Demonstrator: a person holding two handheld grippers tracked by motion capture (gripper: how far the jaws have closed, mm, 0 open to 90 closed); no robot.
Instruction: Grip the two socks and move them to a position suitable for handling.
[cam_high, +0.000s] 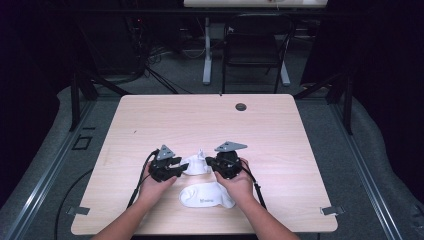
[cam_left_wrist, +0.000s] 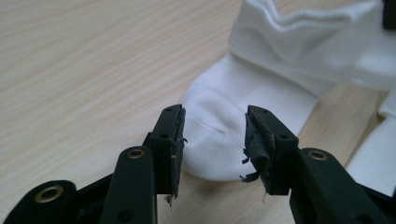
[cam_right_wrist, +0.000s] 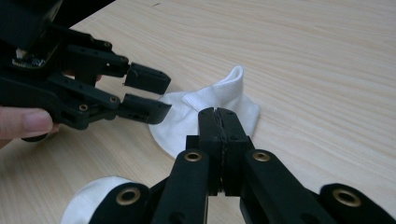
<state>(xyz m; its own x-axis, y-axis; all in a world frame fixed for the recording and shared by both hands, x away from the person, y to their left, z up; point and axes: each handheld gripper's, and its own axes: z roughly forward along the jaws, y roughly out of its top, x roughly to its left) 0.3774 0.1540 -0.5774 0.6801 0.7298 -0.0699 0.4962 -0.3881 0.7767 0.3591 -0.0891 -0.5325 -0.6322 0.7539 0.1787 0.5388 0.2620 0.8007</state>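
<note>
In the high view, a light wooden desk (cam_high: 150, 120) with rounded corners stands on a grey floor. Two white cotton ankle socks lie in its near half, around the middle between the left and right edges. The farther white sock (cam_high: 196, 164) lies between the two grippers, with one part of it standing up. The nearer white sock (cam_high: 207, 195) lies flat close to the near edge, just beside the person's right hand (cam_high: 239, 184). The left gripper (cam_high: 176, 167), black with a grey three-cornered plate, is held by the left hand (cam_high: 155, 187) and touches the left side of the farther sock. The right gripper (cam_high: 210, 163) is at the right side of the same sock. A small dark round cap (cam_high: 241, 106) sits near the far edge of the desk. Behind the desk a black folding chair (cam_high: 255, 45) stands on the floor.

In the left gripper view, the two black jaws of the left gripper (cam_left_wrist: 214, 140) are apart, released, with worn pads. The rounded toe end of the farther sock (cam_left_wrist: 224, 126) lies on the desk between and just behind them; it is hard to tell if the pads touch the cloth. The ribbed part of the sock rises at the upper right.

In the right gripper view, the jaws of the right gripper (cam_right_wrist: 218, 122) are pressed together. They stand in front of the farther sock (cam_right_wrist: 219, 100), so one cannot tell if they pinch any cloth. The left gripper (cam_right_wrist: 147, 93) comes from the left, its jaws apart at the sock's edge. A part of the nearer sock (cam_right_wrist: 91, 198) shows at the bottom left.
</note>
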